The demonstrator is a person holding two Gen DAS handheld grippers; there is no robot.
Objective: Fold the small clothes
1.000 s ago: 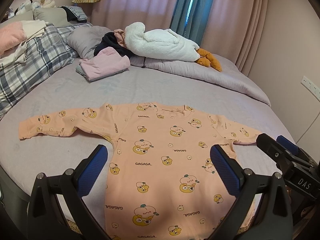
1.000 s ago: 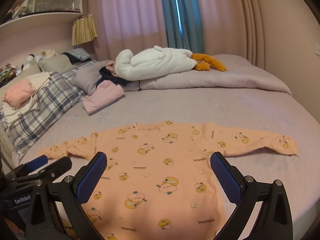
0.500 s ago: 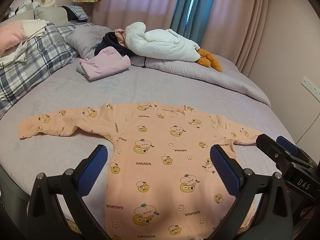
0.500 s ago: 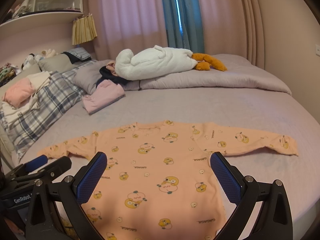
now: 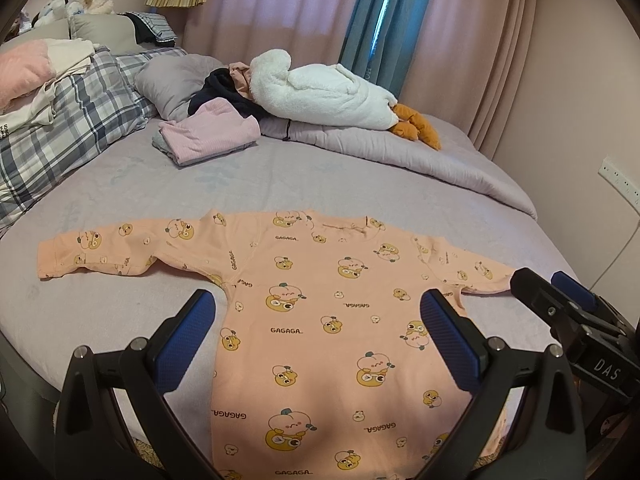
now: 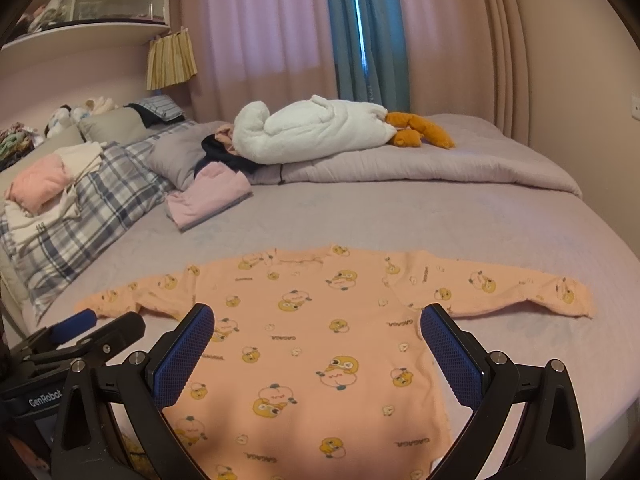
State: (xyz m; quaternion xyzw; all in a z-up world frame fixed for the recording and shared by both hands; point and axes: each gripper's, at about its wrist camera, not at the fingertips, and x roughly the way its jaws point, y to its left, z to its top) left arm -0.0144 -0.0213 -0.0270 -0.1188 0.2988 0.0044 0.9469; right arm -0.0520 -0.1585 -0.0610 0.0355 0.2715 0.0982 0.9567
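Left wrist: folded pink clothes (image 5: 208,130) beyond romper (image 5: 320,320).

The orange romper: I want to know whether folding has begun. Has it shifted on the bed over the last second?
No. The orange romper lies flat, sleeves spread, at the same spot relative to the folded pink clothes.

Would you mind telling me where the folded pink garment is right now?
In the left wrist view, the folded pink garment lies upper left on the bed, between the plaid pillow and the white plush goose.
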